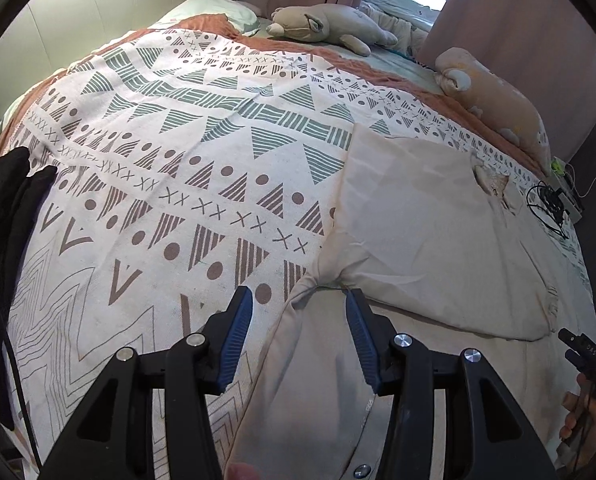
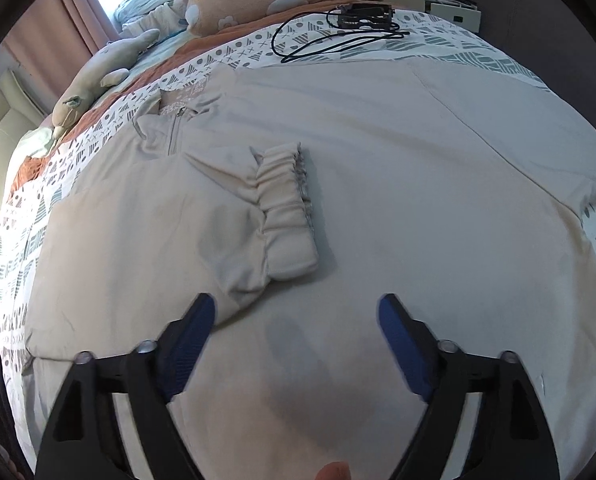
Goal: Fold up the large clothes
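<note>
A large beige jacket (image 2: 378, 160) lies spread flat on the bed over a patterned blanket (image 1: 158, 200). Its collar and zip (image 2: 174, 128) point to the far left in the right wrist view. One sleeve is folded across the body, with its gathered cuff (image 2: 286, 208) near the middle. My right gripper (image 2: 298, 308) hovers open just short of that cuff, nothing between its blue pads. My left gripper (image 1: 298, 304) stands open over the jacket's edge (image 1: 314, 360), beside a bunched crease (image 1: 326, 276). Fabric shows in the gap, and neither pad visibly presses on it.
Two plush toys (image 1: 330, 26) (image 1: 498, 96) and a pillow (image 1: 214, 10) lie along the far side of the bed. A black cable with a small device (image 2: 362, 16) rests on the blanket beyond the jacket. Dark clothing (image 1: 6, 220) hangs at the left. A hand (image 1: 582, 420) shows at right.
</note>
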Available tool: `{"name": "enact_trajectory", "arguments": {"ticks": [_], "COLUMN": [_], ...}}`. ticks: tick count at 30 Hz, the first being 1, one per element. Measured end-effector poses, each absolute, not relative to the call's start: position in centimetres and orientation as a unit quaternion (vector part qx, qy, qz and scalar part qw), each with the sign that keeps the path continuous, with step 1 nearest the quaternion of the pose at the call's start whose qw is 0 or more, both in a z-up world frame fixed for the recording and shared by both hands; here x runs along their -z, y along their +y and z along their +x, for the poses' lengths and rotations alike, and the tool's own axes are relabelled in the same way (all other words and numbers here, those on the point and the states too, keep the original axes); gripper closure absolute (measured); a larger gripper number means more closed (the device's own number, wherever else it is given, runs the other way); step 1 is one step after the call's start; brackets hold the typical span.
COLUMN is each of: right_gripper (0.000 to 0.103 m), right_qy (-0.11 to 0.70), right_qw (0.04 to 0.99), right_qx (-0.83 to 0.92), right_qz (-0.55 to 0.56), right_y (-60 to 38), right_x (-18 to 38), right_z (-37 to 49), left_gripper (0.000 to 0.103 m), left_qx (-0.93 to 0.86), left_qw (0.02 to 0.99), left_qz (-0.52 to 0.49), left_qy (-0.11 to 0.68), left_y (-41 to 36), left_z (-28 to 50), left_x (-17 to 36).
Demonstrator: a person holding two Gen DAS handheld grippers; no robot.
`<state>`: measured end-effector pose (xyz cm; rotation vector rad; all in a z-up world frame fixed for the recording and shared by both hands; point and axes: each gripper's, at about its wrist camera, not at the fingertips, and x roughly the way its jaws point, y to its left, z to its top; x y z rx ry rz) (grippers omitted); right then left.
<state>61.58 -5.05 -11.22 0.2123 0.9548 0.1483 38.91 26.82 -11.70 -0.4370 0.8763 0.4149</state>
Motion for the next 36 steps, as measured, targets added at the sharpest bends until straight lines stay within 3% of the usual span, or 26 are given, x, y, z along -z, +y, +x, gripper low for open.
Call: {"name": "enact_trajectory", "arguments": {"ticks": [3,4,5,7,11,20,27,36], "right_gripper": [0.017,0.016,0.014,0.011,0.000,0.000,0.000,0.000], "right_qy": [0.452,0.444,0.434,0.418,0.402,0.355,0.347,0.321], "right_qw": [0.882,0.884,0.888,0.896,0.901,0.913,0.906,0.916], "right_qx": [-0.072,-0.074,-0.074,-0.075,-0.101,-0.120,-0.145,-0.165], "right_qz": [0.116,0.124,0.130,0.132,0.131,0.164,0.193,0.178], "right_y": [-5.3,-5.6,-5.9,-6.3,-6.9,-10.7,-12.7,-17.1], "right_x": [10.9,10.5,10.1,9.5,9.2,7.5,6.0,1.4], "right_z": [60.0,59.5,58.8,57.3,53.9,46.9,41.3,31.7], "left_gripper": [0.050,0.037,0.016,0.000,0.000,0.000,0.000,0.000], "left_qx": [-0.193,-0.192,-0.190,-0.179,-0.166,-0.141,-0.122,-0.071], "left_qw": [0.866,0.868,0.870,0.876,0.885,0.914,0.912,0.935], "left_qz": [-0.212,-0.215,-0.219,-0.223,-0.222,-0.219,-0.212,-0.160], "left_qy": [0.409,0.404,0.399,0.389,0.374,0.312,0.328,0.308], "left_y": [26.1,25.8,25.5,25.0,23.9,21.7,18.5,10.8], "left_z": [37.6,37.0,36.4,35.4,33.7,29.3,26.8,23.7], "left_x": [11.6,11.5,11.5,11.3,10.9,8.2,7.6,2.1]}}
